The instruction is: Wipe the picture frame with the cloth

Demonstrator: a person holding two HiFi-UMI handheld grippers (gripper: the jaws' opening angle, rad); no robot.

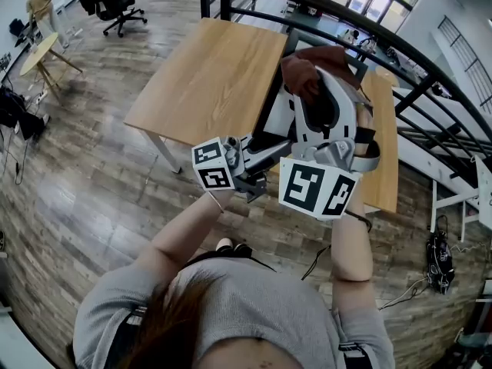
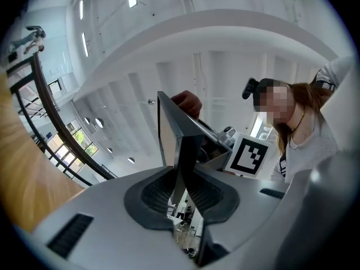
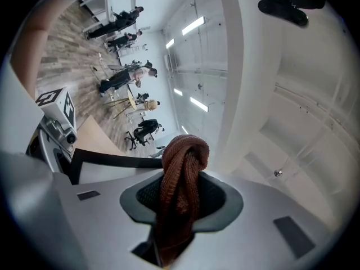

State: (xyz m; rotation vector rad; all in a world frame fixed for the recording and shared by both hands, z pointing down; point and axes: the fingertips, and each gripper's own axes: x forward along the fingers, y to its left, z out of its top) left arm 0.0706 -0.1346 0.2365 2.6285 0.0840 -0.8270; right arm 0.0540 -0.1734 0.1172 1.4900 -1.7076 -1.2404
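Over a wood-plank floor (image 1: 92, 191), the left gripper (image 2: 181, 193) clamps the black picture frame (image 2: 183, 134) by its edge, held upright. The right gripper (image 3: 179, 198) pinches a bunched brown cloth (image 3: 183, 162) near the frame's top. Beyond stand a wooden table (image 1: 211, 75), a black railing (image 1: 430, 68) and an office chair (image 1: 115, 2).

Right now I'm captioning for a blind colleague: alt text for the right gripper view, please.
The right gripper is shut on a bunched brown cloth. Left of it, the left gripper holds the dark picture frame edge-on; wood floor behind.
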